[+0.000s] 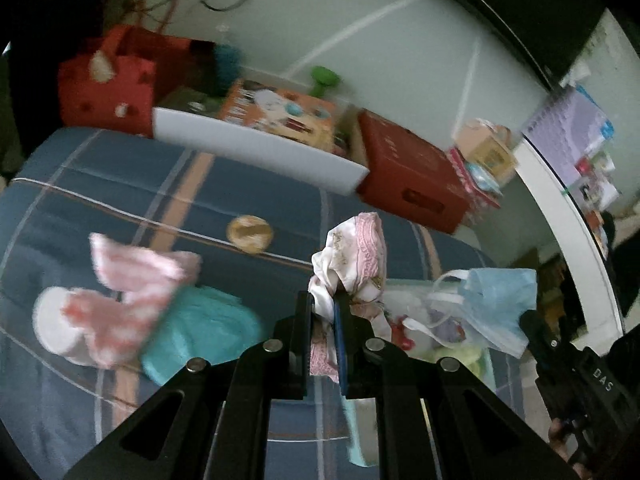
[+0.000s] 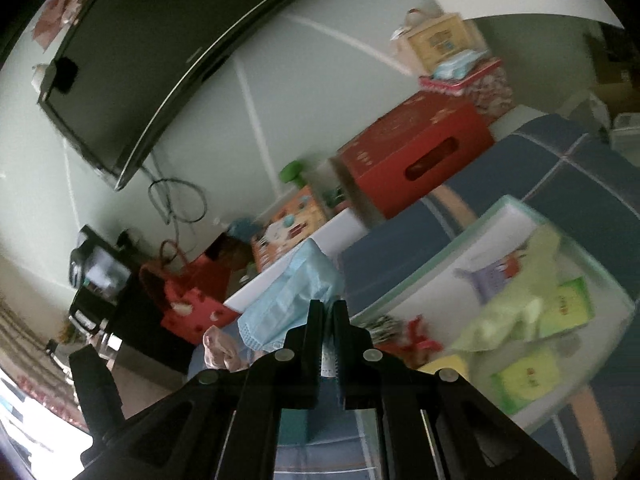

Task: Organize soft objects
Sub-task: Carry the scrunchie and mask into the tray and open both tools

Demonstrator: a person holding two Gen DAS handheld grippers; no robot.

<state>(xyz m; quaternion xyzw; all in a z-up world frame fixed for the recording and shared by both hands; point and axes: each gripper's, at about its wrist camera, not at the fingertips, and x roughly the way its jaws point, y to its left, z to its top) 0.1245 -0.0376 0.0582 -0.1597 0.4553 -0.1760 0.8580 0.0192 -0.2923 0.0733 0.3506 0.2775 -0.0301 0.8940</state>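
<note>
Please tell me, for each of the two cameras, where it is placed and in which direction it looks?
Left wrist: sits on the left gripper, looks down over the plaid bed cover; its fingers pinch a pink-white cloth; the right gripper shows at right.
Right wrist: sits on the right gripper, tilted toward wall and television; its fingers pinch a blue face mask.
Shared: mask, red box, clear bin.

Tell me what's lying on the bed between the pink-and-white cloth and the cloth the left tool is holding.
A teal cloth lies there, beside the pink-and-white cloth and left of the left tool shut on the white-and-pink cloth. It shows in the left wrist view.
</note>
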